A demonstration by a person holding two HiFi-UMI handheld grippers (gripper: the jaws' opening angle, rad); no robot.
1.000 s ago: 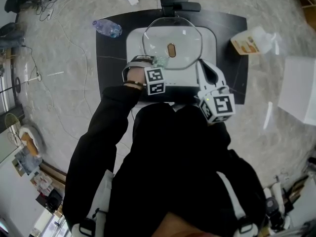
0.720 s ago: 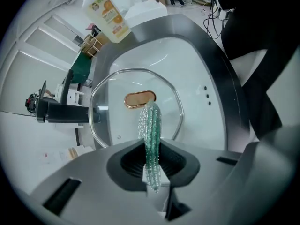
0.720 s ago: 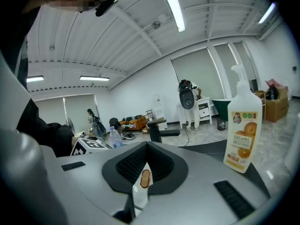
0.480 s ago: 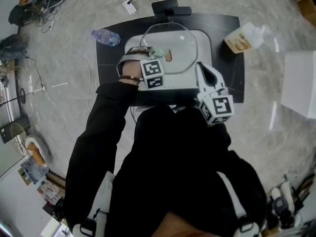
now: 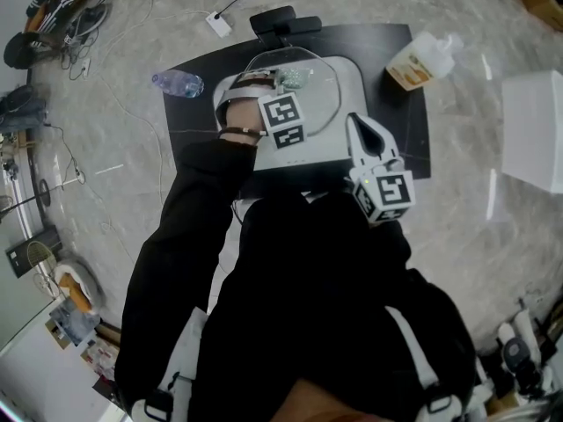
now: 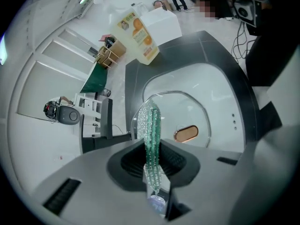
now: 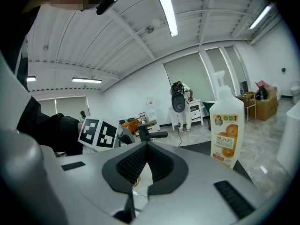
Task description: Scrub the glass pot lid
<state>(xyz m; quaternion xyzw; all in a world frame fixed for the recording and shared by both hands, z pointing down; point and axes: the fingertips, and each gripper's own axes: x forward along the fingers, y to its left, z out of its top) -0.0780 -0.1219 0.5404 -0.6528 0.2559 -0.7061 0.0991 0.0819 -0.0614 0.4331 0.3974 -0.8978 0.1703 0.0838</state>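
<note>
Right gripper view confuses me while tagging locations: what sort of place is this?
Probably a lab or workshop hall, not a home kitchen: ceiling strip lights, a stand-alone sink on a black tabletop, and a cardboard box by the wall.

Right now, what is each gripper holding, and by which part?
Left gripper pinches the green scrubber by its near end. Right gripper: jaws nearly together, but whether they grip the glass lid cannot be told.
</note>
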